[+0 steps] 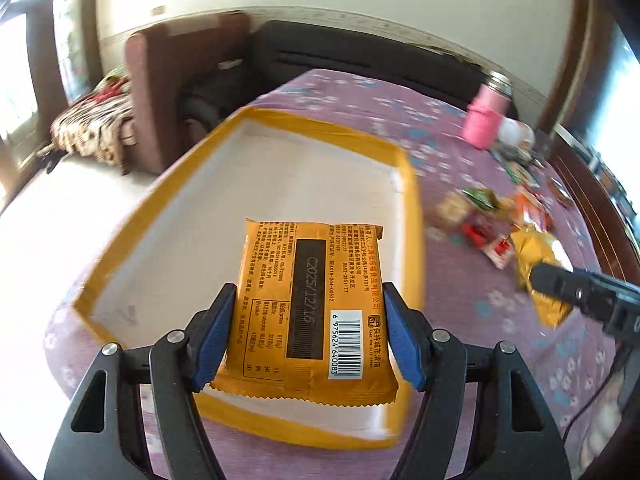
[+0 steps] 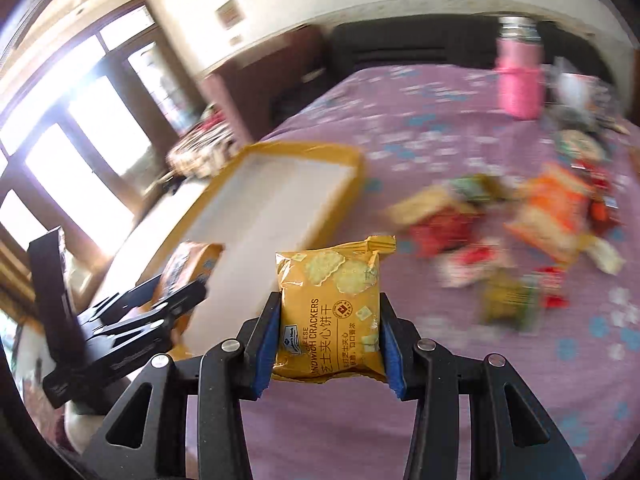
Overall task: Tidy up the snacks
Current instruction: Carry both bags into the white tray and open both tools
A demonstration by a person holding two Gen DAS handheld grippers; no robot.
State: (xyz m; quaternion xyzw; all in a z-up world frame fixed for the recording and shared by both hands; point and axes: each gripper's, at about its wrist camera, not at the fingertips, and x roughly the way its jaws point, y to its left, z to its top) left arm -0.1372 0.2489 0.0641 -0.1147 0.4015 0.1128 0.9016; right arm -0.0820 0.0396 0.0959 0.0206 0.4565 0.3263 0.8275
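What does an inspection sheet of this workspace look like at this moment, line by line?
Surface: purple flowered cloth covers the table.
Job's things: yellow-rimmed tray, inside bare; loose snack pile to its right.
Clutter: pink bottle at the far edge.
Grippers: left gripper clamps an orange packet above the tray; right gripper clamps a cheese cracker packet.
Cables: thin dark cable on the cloth, near side.
Surroundings: dark sofa, bright windows.
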